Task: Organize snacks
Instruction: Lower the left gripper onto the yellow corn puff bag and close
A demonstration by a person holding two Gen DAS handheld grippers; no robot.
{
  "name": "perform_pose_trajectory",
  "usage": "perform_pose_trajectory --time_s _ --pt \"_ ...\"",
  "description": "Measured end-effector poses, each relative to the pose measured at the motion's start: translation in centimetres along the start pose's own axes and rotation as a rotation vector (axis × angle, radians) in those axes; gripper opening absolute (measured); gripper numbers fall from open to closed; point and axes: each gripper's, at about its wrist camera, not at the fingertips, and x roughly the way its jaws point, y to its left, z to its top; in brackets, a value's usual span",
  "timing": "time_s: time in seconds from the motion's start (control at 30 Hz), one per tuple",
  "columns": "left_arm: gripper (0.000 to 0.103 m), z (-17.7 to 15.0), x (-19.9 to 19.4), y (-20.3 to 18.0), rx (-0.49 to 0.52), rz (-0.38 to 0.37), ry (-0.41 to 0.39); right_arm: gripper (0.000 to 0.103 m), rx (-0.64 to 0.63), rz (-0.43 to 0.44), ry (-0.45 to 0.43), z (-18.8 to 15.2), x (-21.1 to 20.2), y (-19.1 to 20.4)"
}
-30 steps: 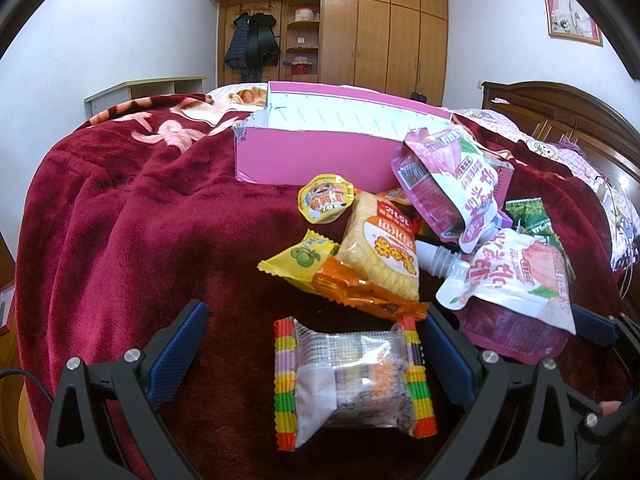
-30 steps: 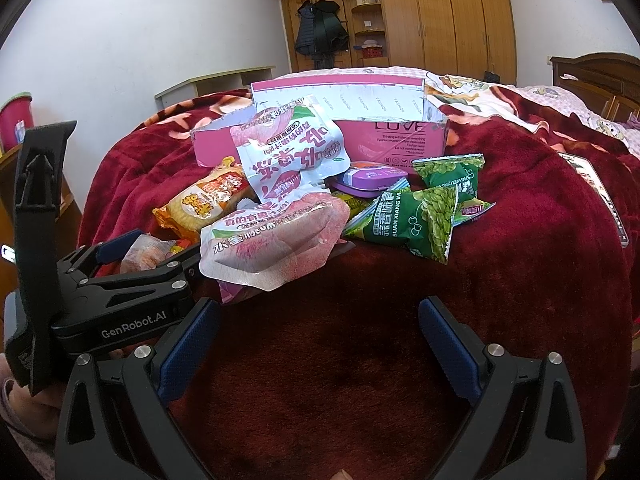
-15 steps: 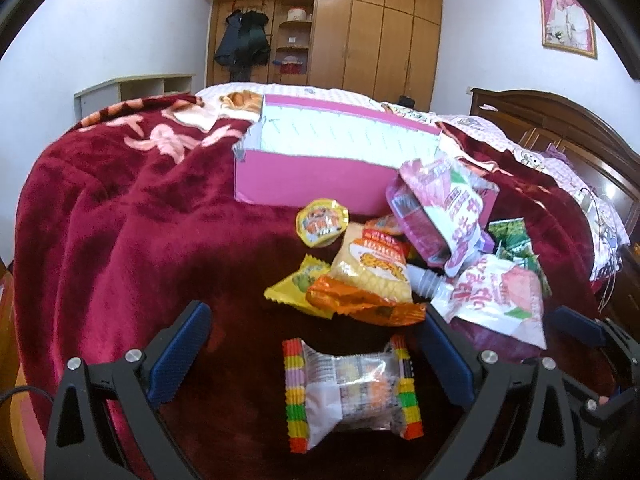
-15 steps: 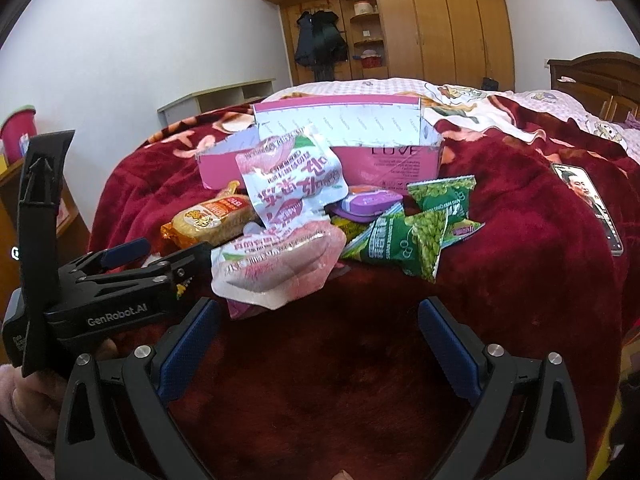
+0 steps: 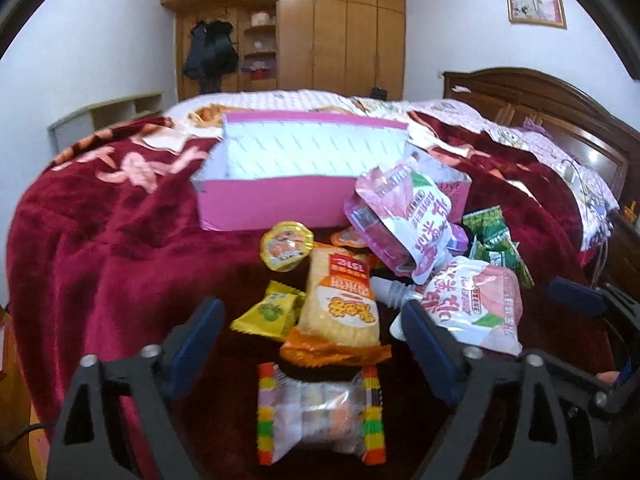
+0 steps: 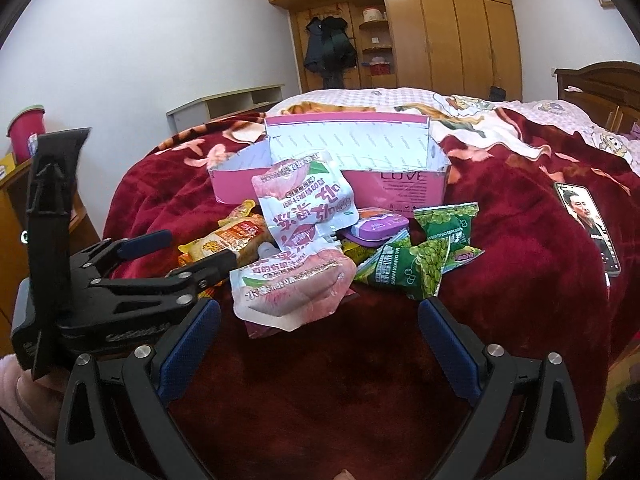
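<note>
Snacks lie heaped on a red blanket in front of an open pink box (image 5: pixel 272 200) (image 6: pixel 400 188). My left gripper (image 5: pixel 312 332) (image 6: pixel 192 248) points down at the heap with its jaws closing. A clear packet with rainbow edges (image 5: pixel 320 412) lies low between its fingers, and the pads do not touch it. Just beyond it lie an orange cracker packet (image 5: pixel 340 308), a yellow packet (image 5: pixel 272 312) and a jelly cup (image 5: pixel 286 244). Two pink pouches (image 6: pixel 308 208) (image 6: pixel 292 284) and green pea packets (image 6: pixel 420 264) lie ahead of my right gripper (image 6: pixel 320 320), which is open and empty.
A purple tin (image 6: pixel 376 226) sits under the pouches. A phone (image 6: pixel 588 220) lies on the red blanket (image 6: pixel 520 240) at the right. A wooden headboard (image 5: pixel 560 96) stands on the right, a wardrobe (image 5: pixel 344 32) at the back and a low shelf (image 6: pixel 228 104) by the left wall.
My left gripper has risen and its jaws have come closer together. The rainbow-edged packet now shows lower in its view. The right gripper's view has drawn back a little from the heap.
</note>
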Motion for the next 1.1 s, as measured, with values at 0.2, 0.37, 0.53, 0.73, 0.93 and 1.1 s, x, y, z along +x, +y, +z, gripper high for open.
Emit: perform_pose_trajectory --time_s 0.2,0.37,0.53,0.73,0.93,1.1 --pt "0.076 0.8 2.1 0.1 -0.007 -0.025 0.054 0.101 -0.004 -0.005 0.009 0.1 0.1 -0.1" --pt "0.076 0.6 3.1 -0.3 0.025 0.003 0.073 0.101 -0.011 -0.001 0.016 0.0 0.4 0.0" --pt "0.071 0.4 3.1 -0.4 0.026 0.009 0.063 0.101 -0.016 0.003 0.020 0.2 0.8 0.1" --pt "0.064 0.3 2.0 -0.2 0.019 -0.027 0.058 0.101 -0.009 0.012 0.022 0.7 1.3 0.0" --pt "0.063 -0.2 0.5 0.4 0.009 -0.067 0.054 0.101 0.011 0.026 0.026 0.8 1.6 -0.2" --pt "0.064 -0.5 -0.4 1.0 0.004 -0.090 0.051 0.101 -0.005 0.039 0.022 0.9 1.8 0.3"
